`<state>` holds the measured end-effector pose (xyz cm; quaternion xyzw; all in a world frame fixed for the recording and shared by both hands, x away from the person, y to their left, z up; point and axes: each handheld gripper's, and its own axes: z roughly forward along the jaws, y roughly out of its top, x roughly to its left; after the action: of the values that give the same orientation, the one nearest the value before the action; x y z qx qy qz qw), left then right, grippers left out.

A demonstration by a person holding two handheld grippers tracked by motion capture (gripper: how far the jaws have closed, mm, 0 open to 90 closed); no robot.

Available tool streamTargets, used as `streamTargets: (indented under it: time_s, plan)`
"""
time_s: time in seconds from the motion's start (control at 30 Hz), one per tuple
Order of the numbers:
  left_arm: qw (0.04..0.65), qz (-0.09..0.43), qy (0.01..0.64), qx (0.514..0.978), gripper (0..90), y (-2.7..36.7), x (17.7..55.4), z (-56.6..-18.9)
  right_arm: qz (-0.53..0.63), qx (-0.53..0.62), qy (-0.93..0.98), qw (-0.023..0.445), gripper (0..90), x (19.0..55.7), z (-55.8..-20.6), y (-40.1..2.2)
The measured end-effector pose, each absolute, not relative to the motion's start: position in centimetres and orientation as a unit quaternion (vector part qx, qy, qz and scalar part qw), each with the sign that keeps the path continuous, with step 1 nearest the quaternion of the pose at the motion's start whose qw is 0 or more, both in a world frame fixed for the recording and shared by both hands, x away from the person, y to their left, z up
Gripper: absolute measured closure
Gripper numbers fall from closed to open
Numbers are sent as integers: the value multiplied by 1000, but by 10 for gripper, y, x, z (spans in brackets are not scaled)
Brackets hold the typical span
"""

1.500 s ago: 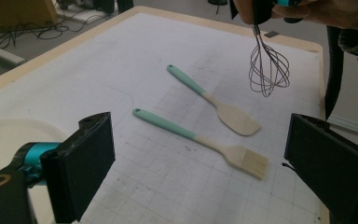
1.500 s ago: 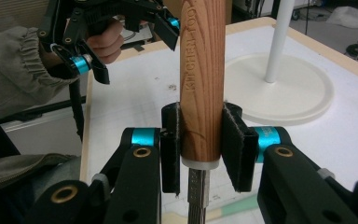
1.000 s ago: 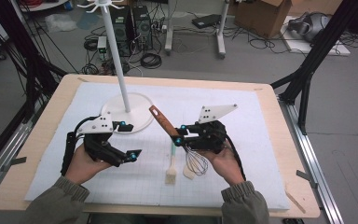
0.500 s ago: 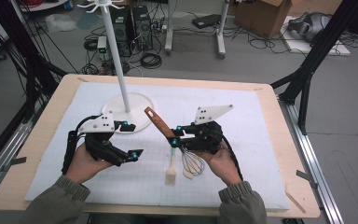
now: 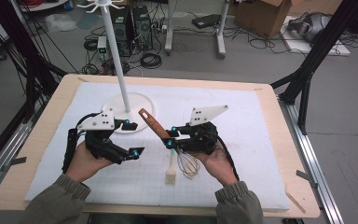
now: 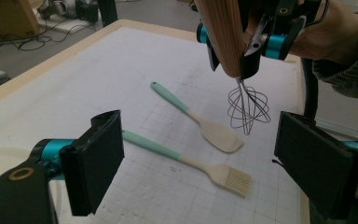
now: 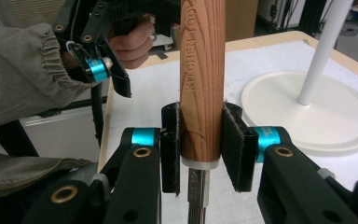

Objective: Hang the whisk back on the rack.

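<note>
Right gripper clamps the whisk handle between its jaws.

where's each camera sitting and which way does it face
High view: above the person's side, looking forward and down on the table; both hands and grippers show.
Left gripper view: rides the left gripper, faces the whisk.
Right gripper view: rides the right gripper, faces the stand.
Shared: the whisk, clamped in the right gripper, appears in all three.
</note>
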<state>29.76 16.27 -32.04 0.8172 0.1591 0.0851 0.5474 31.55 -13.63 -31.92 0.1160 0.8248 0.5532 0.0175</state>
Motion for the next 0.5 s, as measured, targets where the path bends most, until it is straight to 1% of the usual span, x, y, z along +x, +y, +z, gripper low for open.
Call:
streamTargets:
  time_s: [0.27, 0.5]
  plan:
    - [553, 78, 160, 814, 184, 162, 298, -319, 554, 108, 826, 14, 705, 315, -324, -128]
    - [561, 69, 155, 810, 238, 163, 297, -316, 552, 100, 828, 12, 704, 313, -328, -119]
